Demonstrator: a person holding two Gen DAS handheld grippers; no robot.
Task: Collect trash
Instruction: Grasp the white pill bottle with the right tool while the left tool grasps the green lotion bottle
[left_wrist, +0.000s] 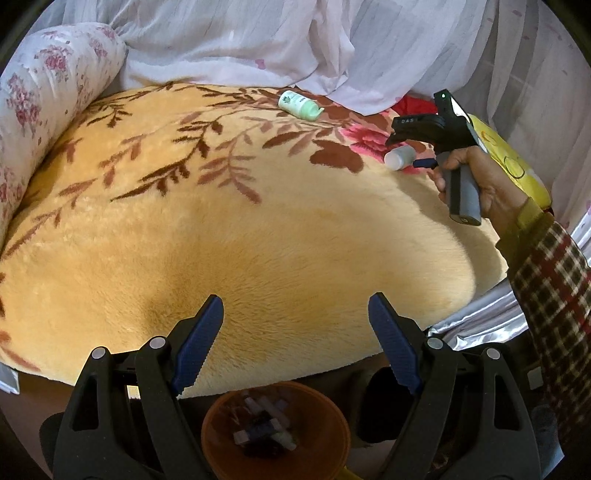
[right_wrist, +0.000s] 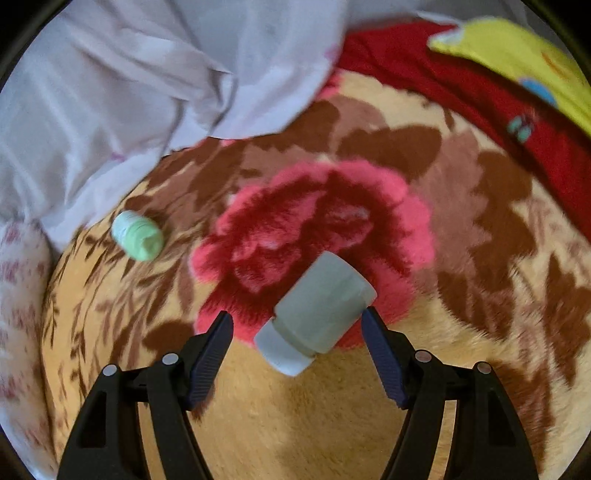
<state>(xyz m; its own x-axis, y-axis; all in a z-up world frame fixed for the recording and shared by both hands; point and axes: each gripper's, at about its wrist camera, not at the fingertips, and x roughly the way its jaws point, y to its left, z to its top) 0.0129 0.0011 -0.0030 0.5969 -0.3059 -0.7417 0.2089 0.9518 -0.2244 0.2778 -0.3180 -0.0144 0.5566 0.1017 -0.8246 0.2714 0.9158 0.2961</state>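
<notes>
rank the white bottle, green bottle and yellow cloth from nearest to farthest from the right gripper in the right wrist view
1. White bottle: lying on the pink flower, just ahead of the right gripper and between its open jaws.
2. Green bottle: off to the left, by the white sheet.
3. Yellow cloth: far upper right, beyond the red fabric.

Bedroom, plush floral blanket (left_wrist: 258, 240), pillow (left_wrist: 48, 92)
</notes>
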